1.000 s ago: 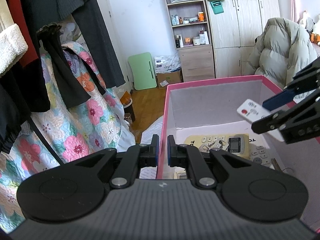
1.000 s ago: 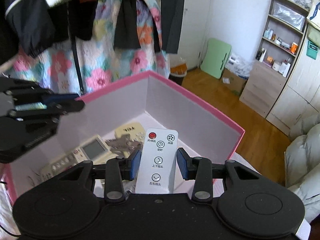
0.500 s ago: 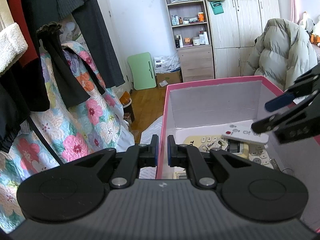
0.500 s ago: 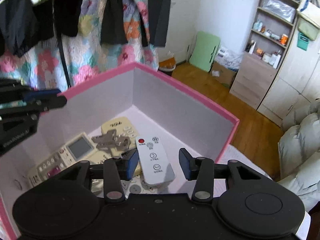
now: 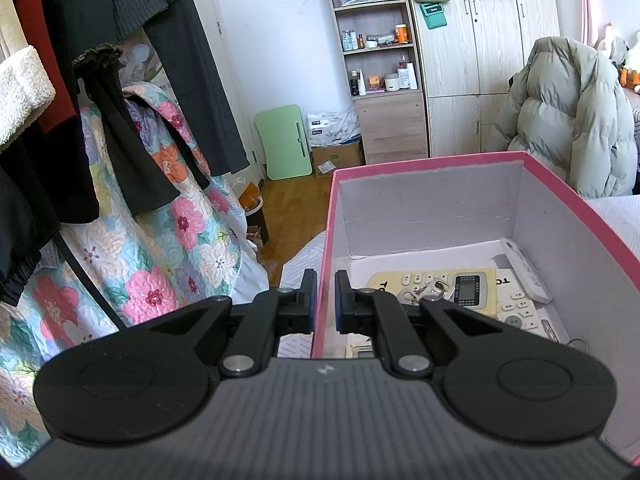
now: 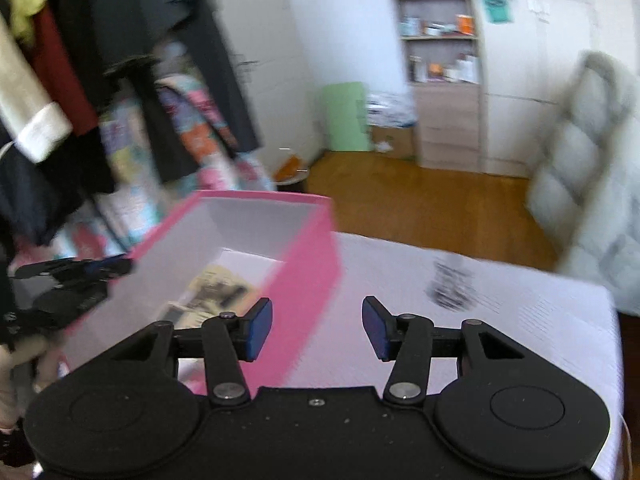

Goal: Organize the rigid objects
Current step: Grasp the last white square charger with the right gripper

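Pinching the near wall of the pink cardboard box (image 5: 472, 159) with the left gripper (image 5: 324, 297); at three o'clock, holding the right gripper (image 6: 317, 330) wide open, empty.

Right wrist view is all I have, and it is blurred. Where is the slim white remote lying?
Observer: The left wrist view shows the slim white remote inside the pink box, along its right wall.
Operator: What else is in there?
Observer: A cream remote with a bunch of keys on it, and a white keypad remote beside it.
Operator: And the left gripper?
Observer: The left gripper straddles the box's left wall, its fingers closed on it.
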The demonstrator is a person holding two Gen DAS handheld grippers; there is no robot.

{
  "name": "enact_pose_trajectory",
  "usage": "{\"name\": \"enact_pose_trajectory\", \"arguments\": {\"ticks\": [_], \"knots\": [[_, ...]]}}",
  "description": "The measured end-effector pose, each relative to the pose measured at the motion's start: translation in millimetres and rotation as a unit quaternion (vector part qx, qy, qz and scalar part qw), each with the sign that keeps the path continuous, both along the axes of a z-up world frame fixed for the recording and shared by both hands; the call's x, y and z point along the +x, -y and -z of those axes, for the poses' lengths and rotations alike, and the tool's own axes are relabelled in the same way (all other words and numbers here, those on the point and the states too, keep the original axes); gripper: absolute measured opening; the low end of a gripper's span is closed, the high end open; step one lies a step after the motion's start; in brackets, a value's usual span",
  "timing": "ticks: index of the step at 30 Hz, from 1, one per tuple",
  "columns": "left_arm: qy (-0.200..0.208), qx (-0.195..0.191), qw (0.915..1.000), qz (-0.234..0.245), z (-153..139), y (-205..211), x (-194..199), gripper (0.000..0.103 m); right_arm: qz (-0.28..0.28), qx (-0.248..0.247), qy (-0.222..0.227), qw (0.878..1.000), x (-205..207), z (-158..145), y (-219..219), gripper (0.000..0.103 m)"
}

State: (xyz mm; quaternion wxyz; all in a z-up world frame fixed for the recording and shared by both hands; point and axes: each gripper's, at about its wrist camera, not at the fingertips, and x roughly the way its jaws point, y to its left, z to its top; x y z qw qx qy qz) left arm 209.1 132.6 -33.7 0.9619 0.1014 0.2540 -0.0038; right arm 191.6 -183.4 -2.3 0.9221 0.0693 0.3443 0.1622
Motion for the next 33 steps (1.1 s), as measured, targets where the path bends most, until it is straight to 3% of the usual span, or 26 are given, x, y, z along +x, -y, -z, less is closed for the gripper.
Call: {"name": "enact_pose_trajectory", "arguments": {"ticks": [7, 14, 25, 33], "knots": [[0.0, 0.001, 1.0, 0.0, 0, 0, 0, 0.007, 0.109, -0.004, -0.062, 0.992, -17, 43, 54, 0.056], [0.0, 0.001, 1.0, 0.0, 0, 0, 0, 0.007, 0.171, -0.061, -0.08, 0.98, -13, 75, 68, 0.059], [-0.001, 0.001, 1.0, 0.001, 0, 0, 0, 0.007, 0.206, -0.063, -0.095, 0.972, 22, 111, 88, 0.07], [-0.001, -0.002, 1.0, 0.002, -2, -2, 0, 0.007, 0.21, -0.059, -0.07, 0.973, 20, 112, 83, 0.062]]}}
